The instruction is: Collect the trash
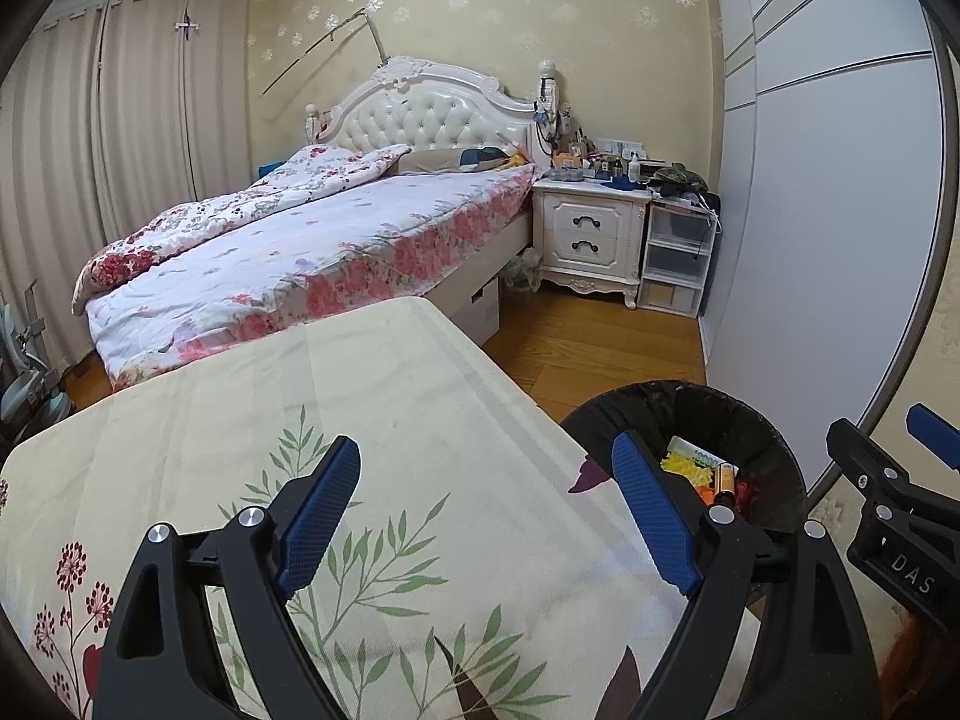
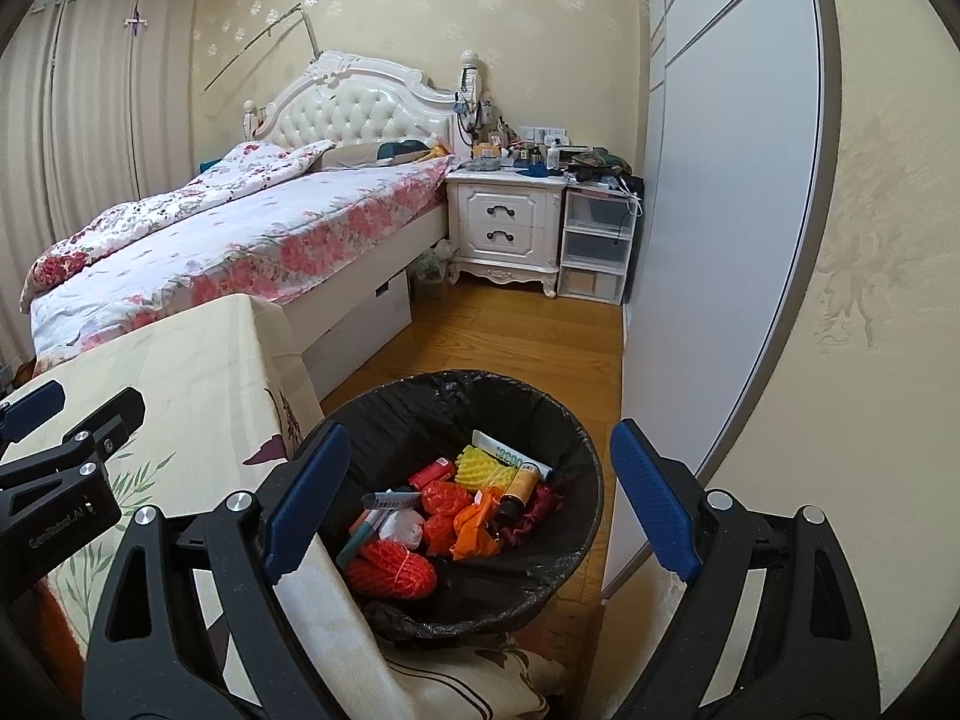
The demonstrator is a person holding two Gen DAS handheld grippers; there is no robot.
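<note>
Right wrist view shows your right gripper (image 2: 480, 504) spread empty over the full bin (image 2: 576, 444); beside it the left gripper (image 1: 492, 510) likewise. Collection looks finished; scan the table (image 1: 360, 360) beside the bin.

Home bedroom, made bed (image 1: 312, 240) with tufted headboard (image 1: 420, 114), cluttered nightstand (image 1: 591, 234), curtains (image 1: 120, 114)

Your table (image 1: 360, 396) sits left of the bin (image 2: 576, 450), trash (image 2: 444, 510) inside; behind them, the bed (image 1: 300, 240), nightstand (image 1: 591, 234) to its right.
</note>
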